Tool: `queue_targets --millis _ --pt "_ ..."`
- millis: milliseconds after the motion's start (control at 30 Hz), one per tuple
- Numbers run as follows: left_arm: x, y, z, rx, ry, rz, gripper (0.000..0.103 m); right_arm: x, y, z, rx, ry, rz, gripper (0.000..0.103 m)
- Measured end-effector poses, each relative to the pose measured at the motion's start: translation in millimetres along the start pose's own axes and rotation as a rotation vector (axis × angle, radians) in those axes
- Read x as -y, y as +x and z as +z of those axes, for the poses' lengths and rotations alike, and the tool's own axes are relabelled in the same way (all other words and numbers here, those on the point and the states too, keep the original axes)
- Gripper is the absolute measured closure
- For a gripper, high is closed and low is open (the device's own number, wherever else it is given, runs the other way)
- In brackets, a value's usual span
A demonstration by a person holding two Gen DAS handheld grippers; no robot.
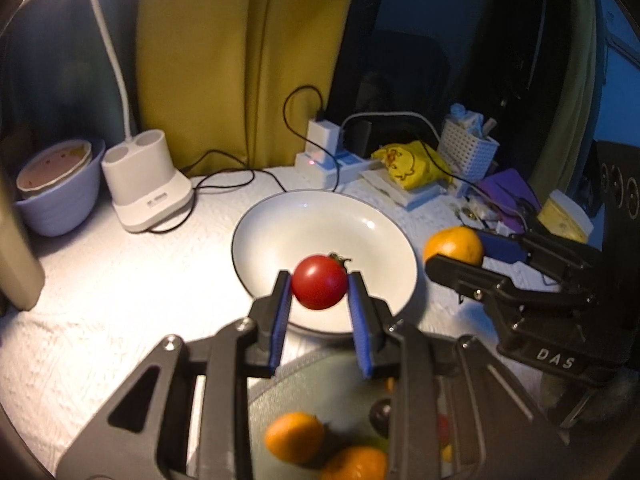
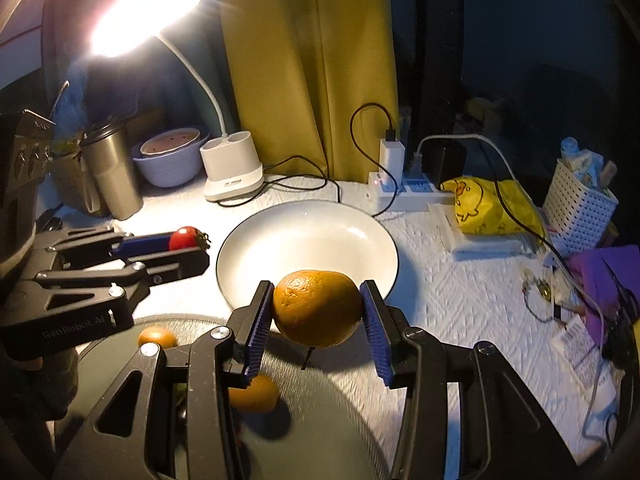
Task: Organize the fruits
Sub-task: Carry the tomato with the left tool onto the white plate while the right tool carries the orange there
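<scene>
- Hard to see: the grey tray (image 2: 320,408) near me is mostly covered by my own gripper bodies. Fruits on it are blurred; I count two small oranges (image 1: 294,436) in left cam, and one dark round thing (image 1: 380,412) I cannot identify.
- Right edge of bench (image 1: 100,288) is cluttered w/ purple items and cables, too small to tell what they are.
- Left gripper (image 1: 320,286): closed tight on a red cherry tomato (image 1: 319,282), blue pads (image 1: 282,312) pressing both sides. It is tilted down, held above near rim of the white plate (image 1: 304,224).
- Right gripper (image 2: 318,308): jaws approx. half apart, clamped on an orange (image 2: 318,306), also tilted down over near rim of the plate.
- Both grippers are side by side; no fruit in the plate.
- Lamp (image 2: 144,12) glare washes out the top left in right cam.
</scene>
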State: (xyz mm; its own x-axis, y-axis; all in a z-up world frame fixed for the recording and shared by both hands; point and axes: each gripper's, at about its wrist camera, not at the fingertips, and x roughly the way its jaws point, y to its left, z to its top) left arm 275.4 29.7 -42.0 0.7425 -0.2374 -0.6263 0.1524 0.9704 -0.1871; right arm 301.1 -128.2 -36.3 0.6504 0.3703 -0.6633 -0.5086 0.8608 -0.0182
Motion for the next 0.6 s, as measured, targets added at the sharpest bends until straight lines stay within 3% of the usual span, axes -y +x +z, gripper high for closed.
queue_targets --millis 600 --pt "-27.0 57.3 31.9 -0.017 -0.036 0.025 0.074 20.9 59.4 49.9 0.025 -0.002 0.008 0.057"
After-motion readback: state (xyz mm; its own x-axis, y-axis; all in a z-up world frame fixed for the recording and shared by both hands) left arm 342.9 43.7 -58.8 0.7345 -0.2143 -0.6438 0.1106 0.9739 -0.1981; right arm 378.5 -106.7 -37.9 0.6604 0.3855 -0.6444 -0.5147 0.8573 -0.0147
